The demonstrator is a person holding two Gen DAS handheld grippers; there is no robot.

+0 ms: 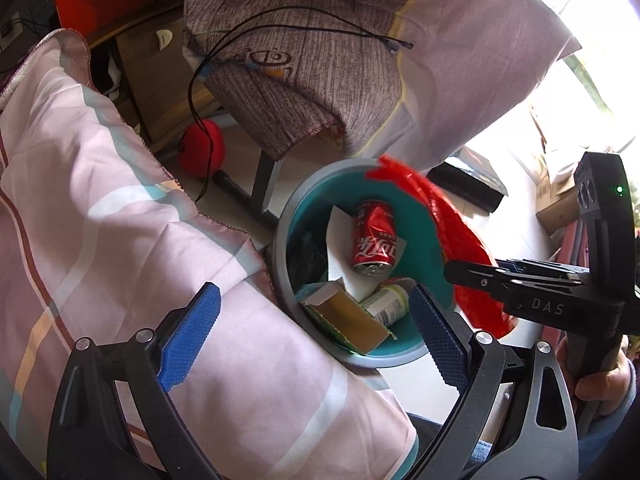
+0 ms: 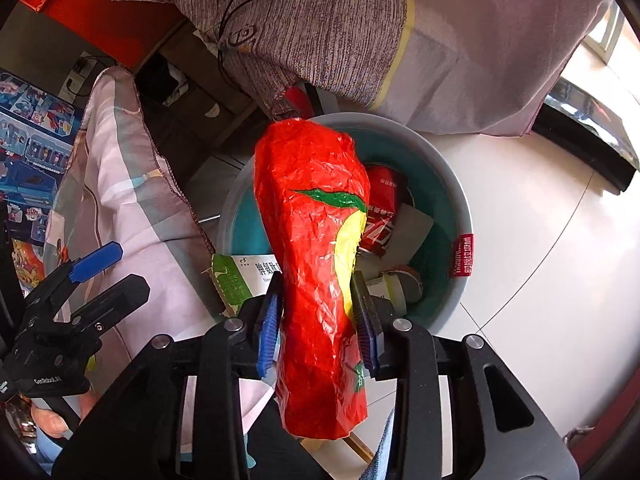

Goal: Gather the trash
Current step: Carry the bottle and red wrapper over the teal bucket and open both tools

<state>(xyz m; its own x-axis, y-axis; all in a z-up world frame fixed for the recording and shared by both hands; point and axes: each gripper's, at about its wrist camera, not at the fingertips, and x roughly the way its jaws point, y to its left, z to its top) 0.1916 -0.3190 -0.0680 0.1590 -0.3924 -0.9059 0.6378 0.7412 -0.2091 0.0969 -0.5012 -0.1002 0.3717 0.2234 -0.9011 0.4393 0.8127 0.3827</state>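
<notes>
A grey-rimmed teal bin [image 1: 281,248] [image 2: 460,208] stands on the floor beside the bed. It holds a crushed red cola can [image 1: 374,240] [image 2: 384,200], a green-and-white cardboard box [image 1: 348,320] [image 2: 240,276], a small white bottle [image 1: 390,302] [image 2: 400,284] and white paper [image 1: 340,240]. My right gripper [image 2: 320,316] [image 1: 476,276] is shut on a crumpled red plastic bag [image 2: 316,240] [image 1: 452,232], which hangs over the bin's mouth. My left gripper [image 1: 314,292] [image 2: 100,272] stands wide open at the bin's near-left rim, nothing between its pads.
A pink striped bedsheet [image 1: 120,200] [image 2: 120,184] hangs left of the bin. A grey blanket [image 1: 300,60] with a black cable [image 1: 200,80] overhangs its far side. A red ball [image 1: 200,148] lies beyond. White tile floor [image 2: 540,260] spreads right; toy boxes [image 2: 32,140] stand far left.
</notes>
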